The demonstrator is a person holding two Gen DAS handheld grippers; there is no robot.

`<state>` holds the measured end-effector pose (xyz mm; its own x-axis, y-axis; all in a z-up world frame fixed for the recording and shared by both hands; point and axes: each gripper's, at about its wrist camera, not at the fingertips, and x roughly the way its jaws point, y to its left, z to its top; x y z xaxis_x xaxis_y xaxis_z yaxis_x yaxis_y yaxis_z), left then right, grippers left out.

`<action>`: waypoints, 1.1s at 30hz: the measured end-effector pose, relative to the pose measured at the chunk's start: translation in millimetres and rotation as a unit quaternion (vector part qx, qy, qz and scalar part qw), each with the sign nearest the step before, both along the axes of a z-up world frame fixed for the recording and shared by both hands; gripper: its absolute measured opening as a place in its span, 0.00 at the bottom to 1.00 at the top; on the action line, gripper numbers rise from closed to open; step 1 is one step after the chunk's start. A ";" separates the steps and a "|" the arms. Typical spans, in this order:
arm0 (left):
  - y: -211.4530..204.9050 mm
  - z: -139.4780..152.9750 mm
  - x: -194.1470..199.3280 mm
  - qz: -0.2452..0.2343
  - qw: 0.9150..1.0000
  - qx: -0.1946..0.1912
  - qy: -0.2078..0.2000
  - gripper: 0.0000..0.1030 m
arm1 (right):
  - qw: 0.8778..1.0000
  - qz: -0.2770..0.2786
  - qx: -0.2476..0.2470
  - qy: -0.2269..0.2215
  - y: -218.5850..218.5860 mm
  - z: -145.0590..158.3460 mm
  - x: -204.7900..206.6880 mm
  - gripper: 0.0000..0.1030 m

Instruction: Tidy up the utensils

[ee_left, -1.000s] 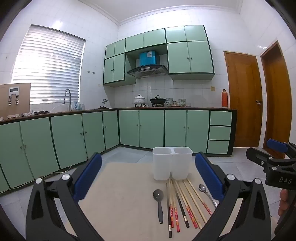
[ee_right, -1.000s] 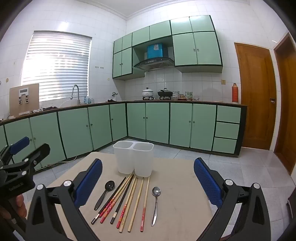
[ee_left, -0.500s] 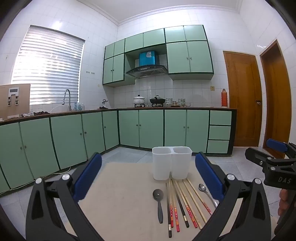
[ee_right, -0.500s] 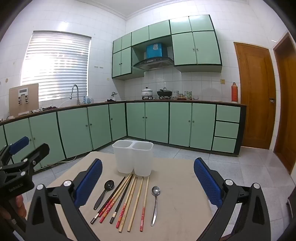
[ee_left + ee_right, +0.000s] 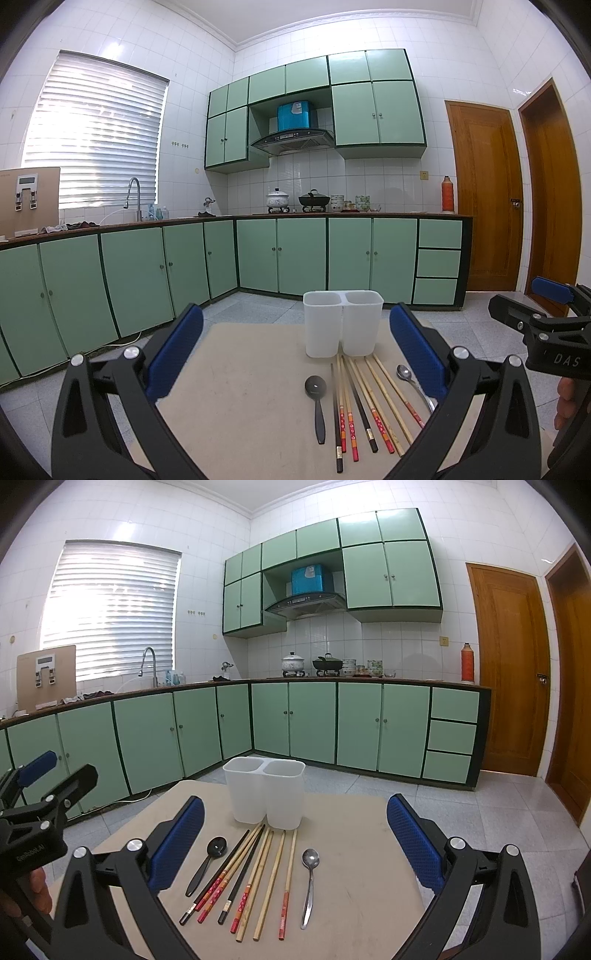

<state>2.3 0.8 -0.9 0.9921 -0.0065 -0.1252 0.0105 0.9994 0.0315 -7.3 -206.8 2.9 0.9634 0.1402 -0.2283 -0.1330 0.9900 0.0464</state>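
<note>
A white two-compartment holder [image 5: 342, 323] [image 5: 265, 792] stands empty at the far side of a beige table [image 5: 240, 398] [image 5: 354, 878]. In front of it lie a black spoon [image 5: 317, 400] [image 5: 207, 862], several chopsticks [image 5: 364, 402] [image 5: 251, 880] fanned side by side, and a metal spoon [image 5: 412, 382] [image 5: 309, 884]. My left gripper [image 5: 295, 350] hovers above the near table, open and holding nothing, left of the utensils. My right gripper [image 5: 295, 834] hangs open over the utensils, empty. Each gripper shows at the edge of the other's view.
Green kitchen cabinets [image 5: 303, 254] run along the far wall and the left, with a sink tap [image 5: 133, 195] and pots [image 5: 314, 201] on the counter. Wooden doors [image 5: 484, 221] stand at the right. Tiled floor surrounds the table.
Both views have shifted very slightly; the utensils and holder lie as before and both grippers stay open.
</note>
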 end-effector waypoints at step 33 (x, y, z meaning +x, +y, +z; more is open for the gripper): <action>0.0 -1.3 -4.0 0.000 1.000 0.001 0.000 0.95 | 1.000 0.000 -0.001 0.000 -1.0 -0.2 -0.4 0.94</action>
<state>-1.7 0.8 -2.3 0.9921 -0.0072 -0.1255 0.0114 0.9994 0.0325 -7.6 -207.7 2.7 0.9636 0.1396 -0.2279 -0.1328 0.9901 0.0452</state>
